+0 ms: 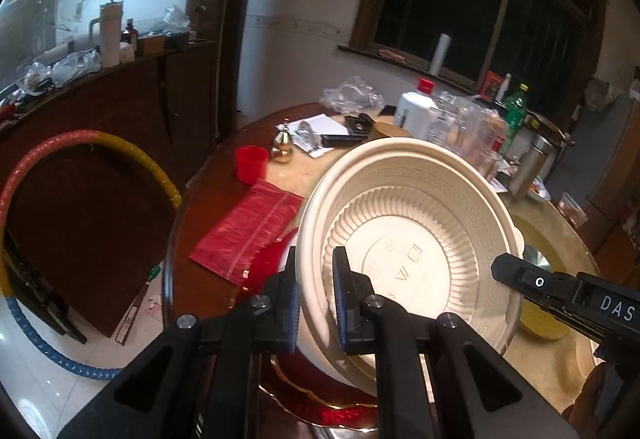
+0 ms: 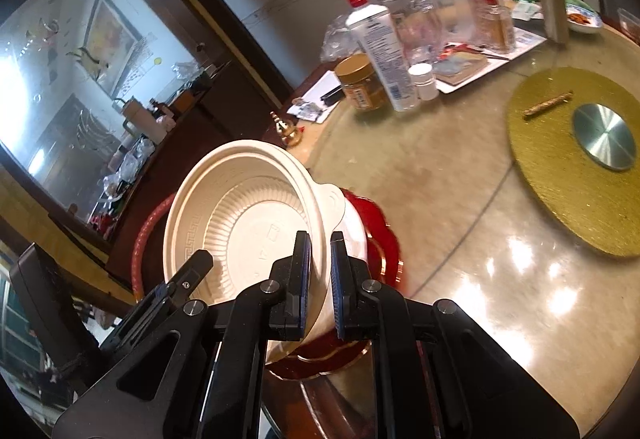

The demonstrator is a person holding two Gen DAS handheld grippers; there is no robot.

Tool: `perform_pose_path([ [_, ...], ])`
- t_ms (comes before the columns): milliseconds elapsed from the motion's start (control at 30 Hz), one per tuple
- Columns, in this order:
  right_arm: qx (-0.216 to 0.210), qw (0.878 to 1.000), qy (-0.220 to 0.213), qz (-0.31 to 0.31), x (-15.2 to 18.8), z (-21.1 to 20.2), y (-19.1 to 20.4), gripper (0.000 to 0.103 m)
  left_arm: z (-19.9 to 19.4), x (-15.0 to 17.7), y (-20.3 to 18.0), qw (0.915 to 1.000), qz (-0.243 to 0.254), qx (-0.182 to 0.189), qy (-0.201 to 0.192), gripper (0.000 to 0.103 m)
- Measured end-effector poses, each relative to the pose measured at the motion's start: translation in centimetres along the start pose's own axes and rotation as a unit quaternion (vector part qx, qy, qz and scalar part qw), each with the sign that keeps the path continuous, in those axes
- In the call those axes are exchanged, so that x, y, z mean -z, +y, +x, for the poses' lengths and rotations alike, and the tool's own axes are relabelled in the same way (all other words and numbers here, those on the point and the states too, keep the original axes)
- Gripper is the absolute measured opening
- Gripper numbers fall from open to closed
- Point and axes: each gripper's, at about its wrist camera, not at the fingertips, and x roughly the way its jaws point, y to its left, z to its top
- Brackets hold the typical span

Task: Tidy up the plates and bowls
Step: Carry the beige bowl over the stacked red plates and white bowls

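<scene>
A large cream plastic bowl (image 1: pixel 424 239) with a ribbed inside and a key-pattern band is held tilted above the table, its opening toward the cameras. My left gripper (image 1: pixel 316 299) is shut on its near left rim. My right gripper (image 2: pixel 320 275) is shut on the rim beside a small tab handle; that same bowl (image 2: pixel 248 215) fills the middle of the right wrist view. In the left wrist view the right gripper's finger (image 1: pixel 524 277) reaches in from the right. Under the bowl lies a red plate with a gold scalloped edge (image 2: pixel 384 239), also seen below the bowl (image 1: pixel 340 415).
The round table (image 2: pixel 460 199) carries a gold mat with a metal disc (image 2: pixel 600 135), bottles and jars (image 2: pixel 384 51) at the back, a red cup (image 1: pixel 250 163) and a red cloth (image 1: pixel 248 227). A hoop (image 1: pixel 24 175) leans against the dark sideboard on the left.
</scene>
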Motion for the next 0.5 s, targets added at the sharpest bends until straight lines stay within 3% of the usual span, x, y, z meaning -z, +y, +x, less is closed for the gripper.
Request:
perform_pose_path([
  [300,-0.023,1.0,0.014,-0.003,0.4,2.1,-0.4,0.009,0.9,0.5,0.4,0.9993,0.005,-0.035,0.009,0.013],
  [500,-0.019,1.0,0.019,-0.006,0.3,2.7,-0.6,0.009,1.4,0.6,0.5,0.9992,0.007,-0.037,0.014,0.013],
])
